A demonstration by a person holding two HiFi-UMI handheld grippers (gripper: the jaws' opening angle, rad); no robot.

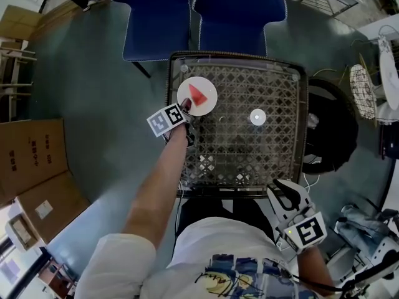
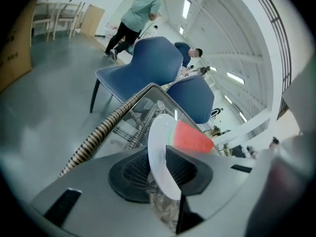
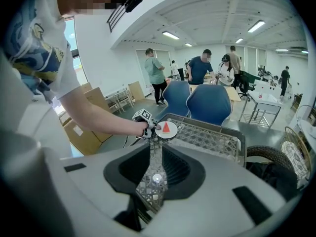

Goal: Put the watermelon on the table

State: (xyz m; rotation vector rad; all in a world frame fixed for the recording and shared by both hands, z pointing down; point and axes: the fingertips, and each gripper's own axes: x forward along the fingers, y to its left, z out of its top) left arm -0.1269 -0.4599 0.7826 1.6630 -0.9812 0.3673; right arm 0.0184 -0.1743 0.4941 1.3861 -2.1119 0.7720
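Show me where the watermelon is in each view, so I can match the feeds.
Head view: watermelon upper left of centre, on the white plate at the far left corner of the table.
Left gripper view: watermelon right of centre, on the plate.
Right gripper view: watermelon small, at centre.
Shared landmark: the two blue chairs beyond the table.

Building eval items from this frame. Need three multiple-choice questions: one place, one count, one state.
1. Where on the table is the plate? A far left corner; B centre; C near right corner.
2. How many blue chairs stand behind the table? A one; B two; C four.
3. The right gripper is: A shut on the plate; B open, empty; C shut on a cup.
Answers: A, the plate with the watermelon sits at that corner. B, two seats stand side by side. B, its jaws stand apart with only table showing between them.
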